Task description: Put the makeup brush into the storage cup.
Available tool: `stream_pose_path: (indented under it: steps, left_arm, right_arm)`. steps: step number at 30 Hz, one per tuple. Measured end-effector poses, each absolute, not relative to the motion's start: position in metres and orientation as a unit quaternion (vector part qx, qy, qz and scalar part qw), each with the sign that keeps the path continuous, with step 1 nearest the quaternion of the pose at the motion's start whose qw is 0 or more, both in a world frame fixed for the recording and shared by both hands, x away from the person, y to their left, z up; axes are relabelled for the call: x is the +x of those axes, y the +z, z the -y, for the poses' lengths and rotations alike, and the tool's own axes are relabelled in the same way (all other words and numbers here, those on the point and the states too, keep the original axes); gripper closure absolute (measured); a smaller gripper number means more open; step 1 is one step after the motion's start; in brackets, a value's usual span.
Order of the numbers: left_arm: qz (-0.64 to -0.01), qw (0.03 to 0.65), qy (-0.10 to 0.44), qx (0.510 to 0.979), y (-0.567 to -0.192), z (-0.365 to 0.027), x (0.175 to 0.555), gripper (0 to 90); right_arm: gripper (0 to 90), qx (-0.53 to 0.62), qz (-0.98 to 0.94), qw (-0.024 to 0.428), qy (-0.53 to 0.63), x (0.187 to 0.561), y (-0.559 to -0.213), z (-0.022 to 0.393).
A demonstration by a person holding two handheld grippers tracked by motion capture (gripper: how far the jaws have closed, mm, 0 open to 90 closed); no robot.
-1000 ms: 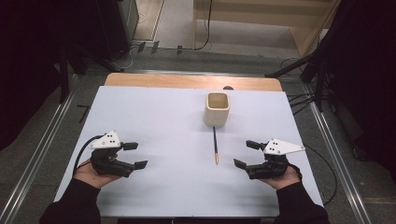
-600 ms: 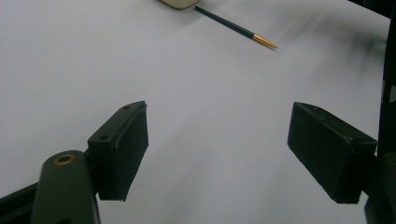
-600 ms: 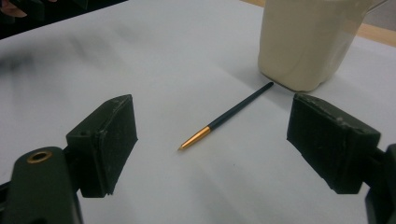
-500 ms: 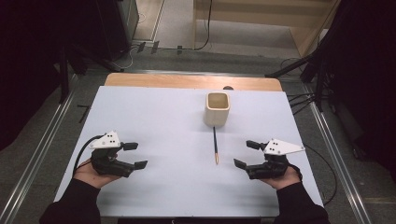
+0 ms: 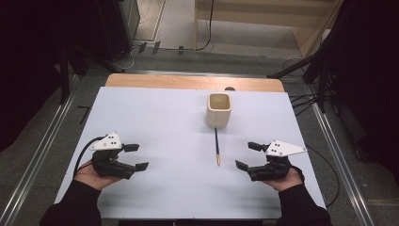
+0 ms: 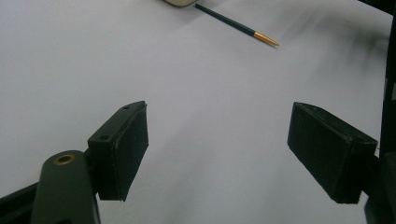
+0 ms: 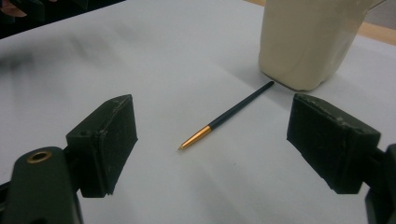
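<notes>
Table surface [image 5: 155,117]: smooth, matt, white, paper-like sheet; far edge strip [image 5: 188,82]: light wood, satin. Cup [image 5: 219,110]: cream, matt, smooth walls, ceramic or plastic, not distinguishable. Pen [image 5: 217,146]: dark glossy barrel, gold metallic tip with bright sheen. Left gripper [image 5: 133,157] and right gripper [image 5: 245,156]: black matt plastic bodies, jaw pads dull, rubber-like, slightly rough at edges; brass-coloured metal inserts in the jaw arms. Top plates [image 5: 284,149]: pale grey, flat, matt. Sleeves [image 5: 75,207]: black cloth, matt.
</notes>
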State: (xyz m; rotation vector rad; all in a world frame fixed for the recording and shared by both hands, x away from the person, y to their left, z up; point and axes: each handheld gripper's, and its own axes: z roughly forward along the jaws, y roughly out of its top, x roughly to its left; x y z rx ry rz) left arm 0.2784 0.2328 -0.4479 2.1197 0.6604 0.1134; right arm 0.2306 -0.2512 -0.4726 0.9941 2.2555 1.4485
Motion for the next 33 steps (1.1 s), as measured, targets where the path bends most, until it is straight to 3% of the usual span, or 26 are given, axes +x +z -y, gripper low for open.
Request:
stream_pose_path:
  steps: [33]
  left_arm:
    - [-0.292,0.400,0.043,0.868,-0.452,-0.227,0.280,21.3]
  right_arm:
    - [17.4,0.375,-0.772,0.157,0.488,0.234,-0.468,0.239]
